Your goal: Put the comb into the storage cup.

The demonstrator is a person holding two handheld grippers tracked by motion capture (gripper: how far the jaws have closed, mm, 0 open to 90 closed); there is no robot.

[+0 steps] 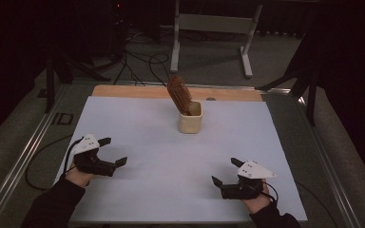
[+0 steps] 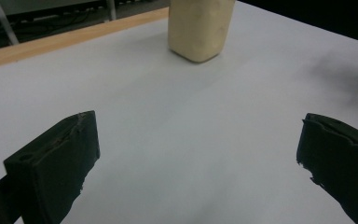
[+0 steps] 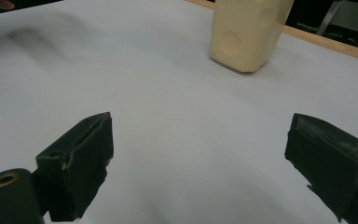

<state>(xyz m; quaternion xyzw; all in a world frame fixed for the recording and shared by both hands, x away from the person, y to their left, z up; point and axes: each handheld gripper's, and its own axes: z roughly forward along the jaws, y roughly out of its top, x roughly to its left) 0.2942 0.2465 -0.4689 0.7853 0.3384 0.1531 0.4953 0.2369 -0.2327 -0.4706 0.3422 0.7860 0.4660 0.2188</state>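
A cream-coloured cup [image 1: 190, 119] stands upright toward the far middle of the white sheet [image 1: 138, 123]. A brown hairbrush [image 1: 180, 95] stands in it, head up, leaning to the left. My left gripper [image 1: 113, 151] rests low at the near left, open and empty. At the near right sits my right gripper [image 1: 225, 171], also open with nothing between its fingers. The left gripper view has the cup [image 2: 199, 29] ahead of the wide-apart jaws. The right gripper view also faces the cup [image 3: 248, 32], well beyond its spread jaws.
The sheet covers a wooden tabletop [image 1: 123, 90] framed by metal rails [image 1: 24, 152]. Beyond the table, cables [image 1: 138, 64] lie on the floor next to a white stand [image 1: 214, 28]. Dark surroundings close in on both sides.
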